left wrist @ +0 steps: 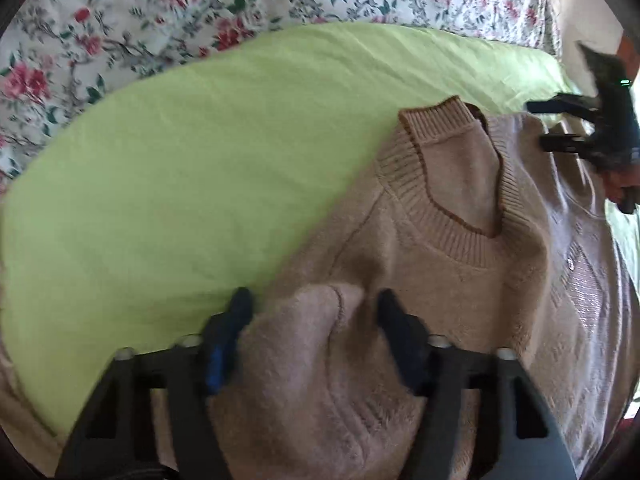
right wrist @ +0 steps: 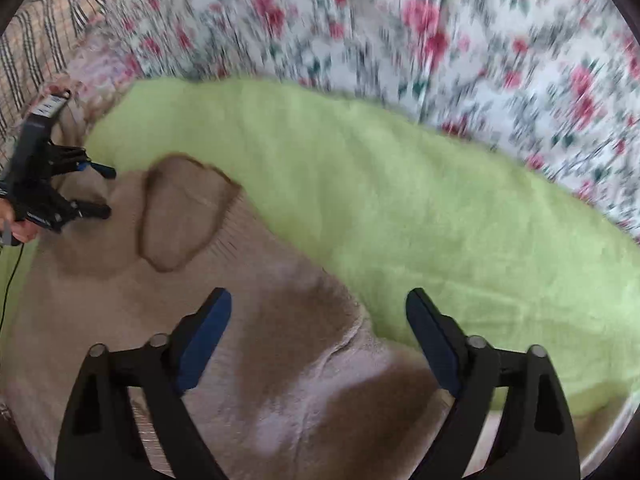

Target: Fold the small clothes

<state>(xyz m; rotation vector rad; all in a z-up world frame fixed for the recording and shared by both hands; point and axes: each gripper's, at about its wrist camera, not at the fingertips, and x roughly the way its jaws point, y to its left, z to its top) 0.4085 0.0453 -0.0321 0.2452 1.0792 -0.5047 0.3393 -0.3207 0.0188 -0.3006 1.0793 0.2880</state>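
**Both grippers open over a beige sweater**

The left gripper (left wrist: 312, 312) has its fingers apart, with a raised fold of the sweater (left wrist: 460, 280) bunched between them; the cloth is near both blue pads, but whether they press it cannot be told. The right gripper (right wrist: 318, 312) stands wide open above the sweater's right shoulder edge, one finger over the knit, the other over the green sheet (right wrist: 400, 200); it holds nothing.

The sweater lies flat on the green sheet, neckline (left wrist: 452, 168) toward the far side, on a flowered bedspread (left wrist: 120, 20).

The right wrist view is blurred, so the far bedspread and a striped cloth (right wrist: 40, 40) at far left are smeared. The sweater's lower part is cut off by the gripper frames in both views.
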